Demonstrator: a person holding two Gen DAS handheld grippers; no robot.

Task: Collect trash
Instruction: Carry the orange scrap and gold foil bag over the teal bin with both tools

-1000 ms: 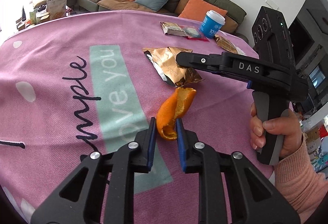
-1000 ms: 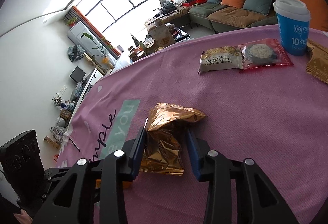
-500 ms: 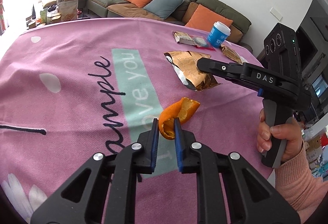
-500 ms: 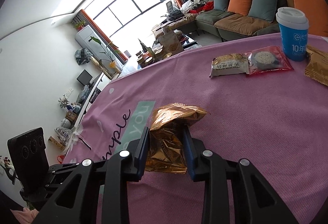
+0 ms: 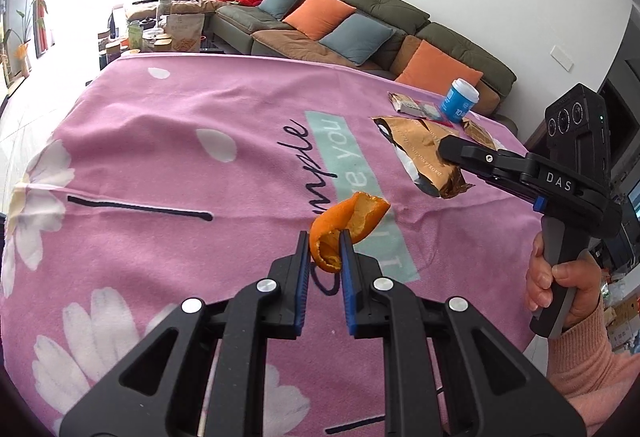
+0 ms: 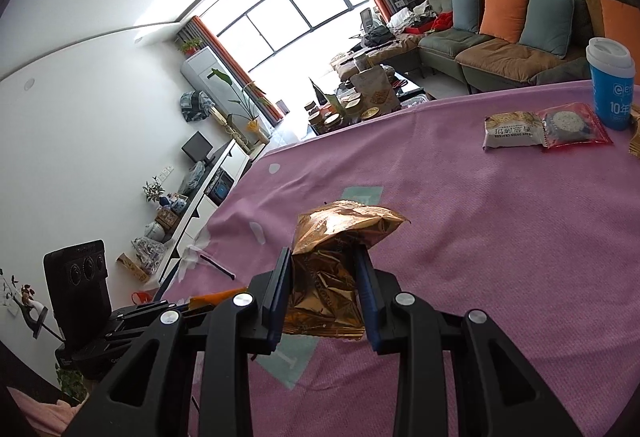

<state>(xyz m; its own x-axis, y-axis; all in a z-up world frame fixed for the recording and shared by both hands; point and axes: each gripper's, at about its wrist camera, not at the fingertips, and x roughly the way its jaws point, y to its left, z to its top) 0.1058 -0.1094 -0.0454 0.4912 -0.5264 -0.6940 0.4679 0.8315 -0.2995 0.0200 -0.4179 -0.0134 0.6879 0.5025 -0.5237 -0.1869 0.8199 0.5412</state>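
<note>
My left gripper (image 5: 325,242) is shut on a curled orange peel (image 5: 352,221) and holds it above the pink tablecloth (image 5: 180,141). My right gripper (image 6: 323,257) is shut on a crumpled gold snack wrapper (image 6: 332,269), also lifted off the cloth. The right gripper with the gold wrapper (image 5: 424,157) shows in the left wrist view, to the right of the peel. The left gripper's body (image 6: 80,301) shows at the lower left of the right wrist view.
At the table's far side lie a white snack packet (image 6: 512,131), a red cookie packet (image 6: 572,125), a blue paper cup (image 6: 612,93) and another gold wrapper (image 5: 478,133). A sofa with cushions (image 5: 340,25) and a cluttered coffee table (image 5: 168,33) stand beyond.
Both grippers closed on their items and lifted them off the cloth. The peel and the gold wrapper now hang above the table, and both views have pulled back and up.
</note>
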